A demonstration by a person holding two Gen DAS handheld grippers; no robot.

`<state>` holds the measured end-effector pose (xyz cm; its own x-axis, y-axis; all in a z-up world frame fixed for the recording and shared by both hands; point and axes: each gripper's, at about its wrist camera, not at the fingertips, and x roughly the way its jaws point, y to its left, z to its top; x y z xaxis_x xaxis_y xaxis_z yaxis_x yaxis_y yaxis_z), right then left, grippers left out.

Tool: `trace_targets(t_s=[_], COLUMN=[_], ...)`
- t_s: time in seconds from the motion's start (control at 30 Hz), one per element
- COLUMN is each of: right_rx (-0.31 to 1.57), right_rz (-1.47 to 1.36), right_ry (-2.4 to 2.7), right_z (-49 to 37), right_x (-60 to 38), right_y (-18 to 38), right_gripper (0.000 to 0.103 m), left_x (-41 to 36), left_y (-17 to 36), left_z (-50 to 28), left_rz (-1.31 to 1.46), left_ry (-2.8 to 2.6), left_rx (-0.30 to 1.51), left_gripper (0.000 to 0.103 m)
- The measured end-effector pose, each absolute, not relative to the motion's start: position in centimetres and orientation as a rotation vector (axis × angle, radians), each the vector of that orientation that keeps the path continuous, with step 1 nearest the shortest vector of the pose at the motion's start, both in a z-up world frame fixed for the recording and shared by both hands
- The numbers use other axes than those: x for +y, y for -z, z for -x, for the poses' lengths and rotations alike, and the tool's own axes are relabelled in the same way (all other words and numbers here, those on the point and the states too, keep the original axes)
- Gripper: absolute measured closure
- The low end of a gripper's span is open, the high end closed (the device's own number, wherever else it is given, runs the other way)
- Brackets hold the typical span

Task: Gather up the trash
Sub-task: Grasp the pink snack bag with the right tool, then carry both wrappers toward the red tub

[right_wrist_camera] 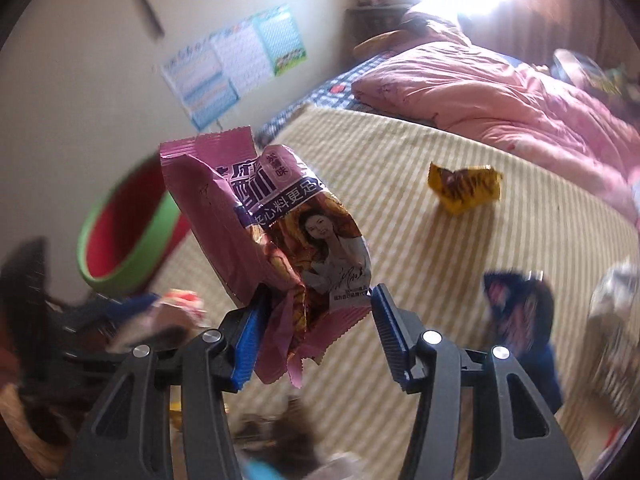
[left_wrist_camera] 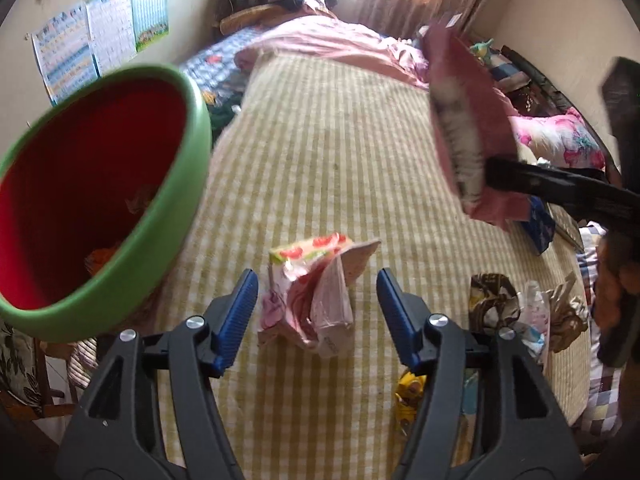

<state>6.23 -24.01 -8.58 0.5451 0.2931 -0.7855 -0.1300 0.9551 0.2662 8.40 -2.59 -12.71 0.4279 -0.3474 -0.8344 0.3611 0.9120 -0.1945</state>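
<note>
My left gripper is open and empty, its jaws on either side of a crumpled pink and strawberry-print wrapper lying on the yellow-checked bed. A green bin with a red inside hangs at the left edge of the bed; it also shows in the right wrist view. My right gripper holds a pink snack wrapper in the air; the jaws stand wide, the wrapper against the left pad. The left wrist view shows that wrapper raised at the right.
A brown crumpled wrapper and a yellow wrapper lie by the left gripper. Another yellow wrapper and a dark blue wrapper lie on the bed. A pink quilt covers the far end. Posters hang on the wall.
</note>
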Motion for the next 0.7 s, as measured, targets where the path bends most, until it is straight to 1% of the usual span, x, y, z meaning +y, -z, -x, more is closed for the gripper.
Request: trace_targets(t_s=[0.03, 0.07, 0.2, 0.33, 0.7], right_rx=[0.952, 0.943, 0.897, 0.861, 0.845], right_rz=[-0.194, -0.202, -0.247, -0.267, -0.286], right_ry=[-0.248, -0.247, -0.246, -0.254, -0.273], right_z=[-5.5, -4.9, -3.0, -2.0, -1.5], right_x=[-23.6, -23.2, -21.9, -21.1, -19.2], right_y=[8.2, 8.0, 6.9, 5.6, 4.8], right_gripper=[0.052, 0.052, 0.052, 0.052, 0.052], left_x=[-2.6, -2.5, -2.1, -1.4, 2.7], left_y=[13.1, 13.2, 12.9, 11.4, 7.6], left_z=[-8.5, -8.5, -7.9, -7.4, -6.5], left_rz=[-0.003, 0.007, 0.027, 0.034, 0.121], left_ry=[0.449, 0.454, 0.451, 0.435, 0.342], left_rx=[1.054, 1.063, 1.038, 0.978, 0.853], left_gripper=[0.059, 0.061, 0.063, 0.064, 0.063])
